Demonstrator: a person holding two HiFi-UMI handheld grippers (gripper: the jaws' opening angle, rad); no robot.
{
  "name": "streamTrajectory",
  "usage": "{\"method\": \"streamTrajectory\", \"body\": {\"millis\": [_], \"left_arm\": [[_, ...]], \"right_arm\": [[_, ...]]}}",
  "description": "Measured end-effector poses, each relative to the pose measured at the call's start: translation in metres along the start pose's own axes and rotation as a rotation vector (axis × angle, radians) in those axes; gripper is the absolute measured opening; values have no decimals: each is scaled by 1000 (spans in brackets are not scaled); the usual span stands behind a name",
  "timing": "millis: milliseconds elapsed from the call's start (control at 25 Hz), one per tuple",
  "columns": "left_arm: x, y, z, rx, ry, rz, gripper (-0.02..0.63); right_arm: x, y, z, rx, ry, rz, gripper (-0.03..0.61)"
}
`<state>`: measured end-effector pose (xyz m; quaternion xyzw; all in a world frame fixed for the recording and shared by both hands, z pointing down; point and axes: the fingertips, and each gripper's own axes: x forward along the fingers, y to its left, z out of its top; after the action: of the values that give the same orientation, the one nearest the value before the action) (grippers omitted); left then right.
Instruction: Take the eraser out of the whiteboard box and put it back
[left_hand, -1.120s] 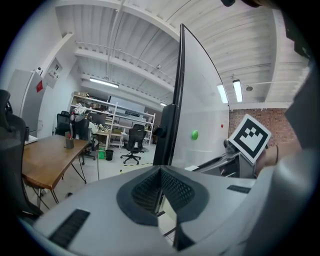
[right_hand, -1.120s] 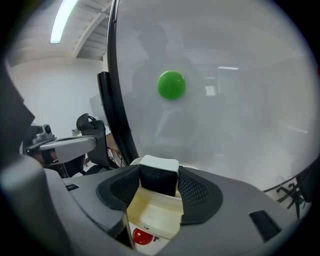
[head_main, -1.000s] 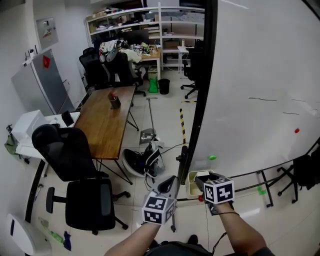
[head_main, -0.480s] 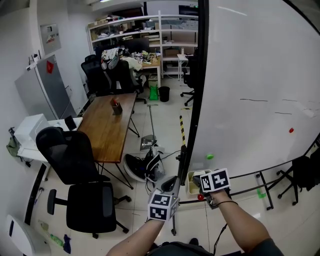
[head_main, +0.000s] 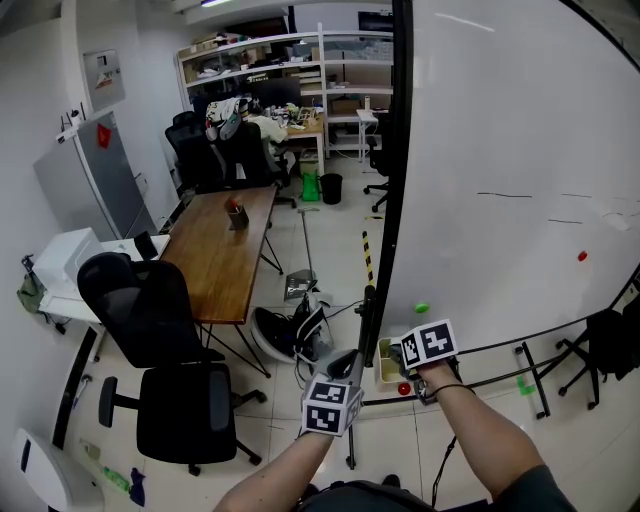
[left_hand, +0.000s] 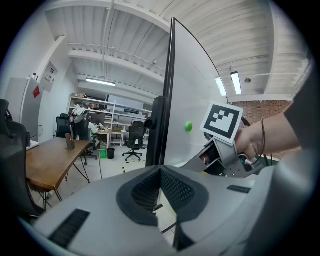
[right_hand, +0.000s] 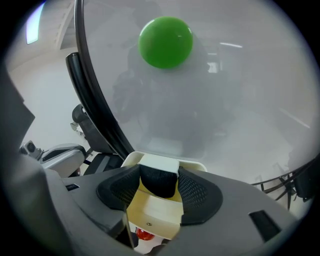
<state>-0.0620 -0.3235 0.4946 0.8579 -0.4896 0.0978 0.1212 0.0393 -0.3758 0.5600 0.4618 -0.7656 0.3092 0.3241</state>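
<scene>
At the lower centre of the right gripper view, the right gripper (right_hand: 159, 187) is pinching the eraser (right_hand: 159, 172) at the far end of the cream box (right_hand: 154, 216), below the whiteboard (right_hand: 235, 100). The left gripper (left_hand: 161, 171) is hovering with its jaws pressed together, holding nothing.

A cream plastic box (right_hand: 152, 215), fixed at the bottom corner of the large white whiteboard (head_main: 520, 150), holds a white-backed eraser with dark felt (right_hand: 159, 182) standing at its far end.
</scene>
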Motion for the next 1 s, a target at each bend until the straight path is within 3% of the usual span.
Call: {"method": "streamTrajectory", "body": {"millis": [240,520,640,760,880,1000], "left_arm": [[-2,-8,-4,-6,8,-22,28],[-7,-11,3,-19,-7,-23,28],[-14,0,11,-39,-31,12,28],[-24,12,24,-49,-63,35,28],[-33,19,38,-52,-95,48,28],[-41,23,54,-62,-135,53,28]], "right_arm": [[2,4,-2,3,40,6,258],[-10,2,5,-11,-37,-25,292],[-27,4,17,44,-113,28,342],[-56,11,33,74,-225,91,341],[-93,16,49,75,-355,127,325],[-130,25,65,43,-489,156,254]]}}
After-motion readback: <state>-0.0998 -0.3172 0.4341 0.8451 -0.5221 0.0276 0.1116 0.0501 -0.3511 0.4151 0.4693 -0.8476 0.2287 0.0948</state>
